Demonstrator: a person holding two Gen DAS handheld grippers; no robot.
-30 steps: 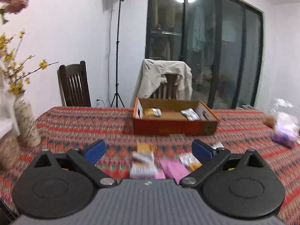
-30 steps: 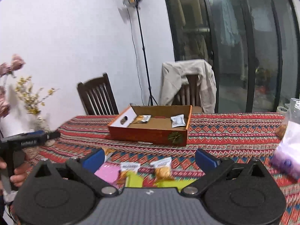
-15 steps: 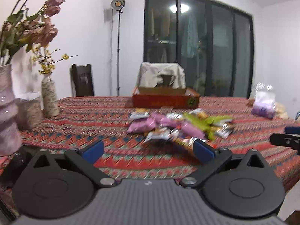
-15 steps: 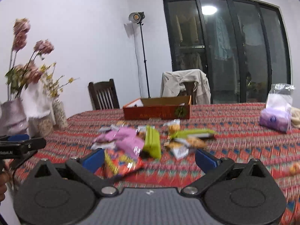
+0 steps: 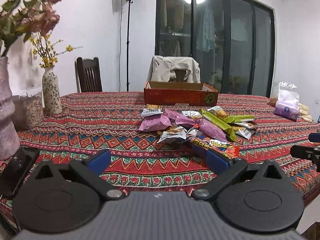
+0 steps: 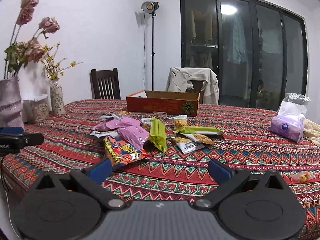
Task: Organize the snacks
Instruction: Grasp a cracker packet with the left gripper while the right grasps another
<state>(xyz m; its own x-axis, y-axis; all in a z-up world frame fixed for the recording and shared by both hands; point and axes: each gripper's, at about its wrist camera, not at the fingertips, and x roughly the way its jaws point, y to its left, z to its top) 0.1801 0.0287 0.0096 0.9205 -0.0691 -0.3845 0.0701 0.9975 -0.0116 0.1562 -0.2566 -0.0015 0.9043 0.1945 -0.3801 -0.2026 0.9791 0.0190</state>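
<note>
The snack pile [image 5: 197, 126] lay on the patterned surface [image 5: 100, 132] ahead of both grippers, before the red box [image 5: 181, 97]. Left gripper [image 5: 159, 158] and right gripper [image 6: 160, 169] had fingers spread, empty.

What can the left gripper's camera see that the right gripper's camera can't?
Only the left wrist view shows the flat black thing lying at the table's left edge, and the right gripper's dark tip at its right side.

Only the right wrist view shows the small yellow wrapped snack lying alone on the cloth, and the left gripper's tip at its left side.

Both show the snack pile, the orange box behind it, the purple tissue pack, the vases and the chairs. Both grippers' jaws are open and empty.
</note>
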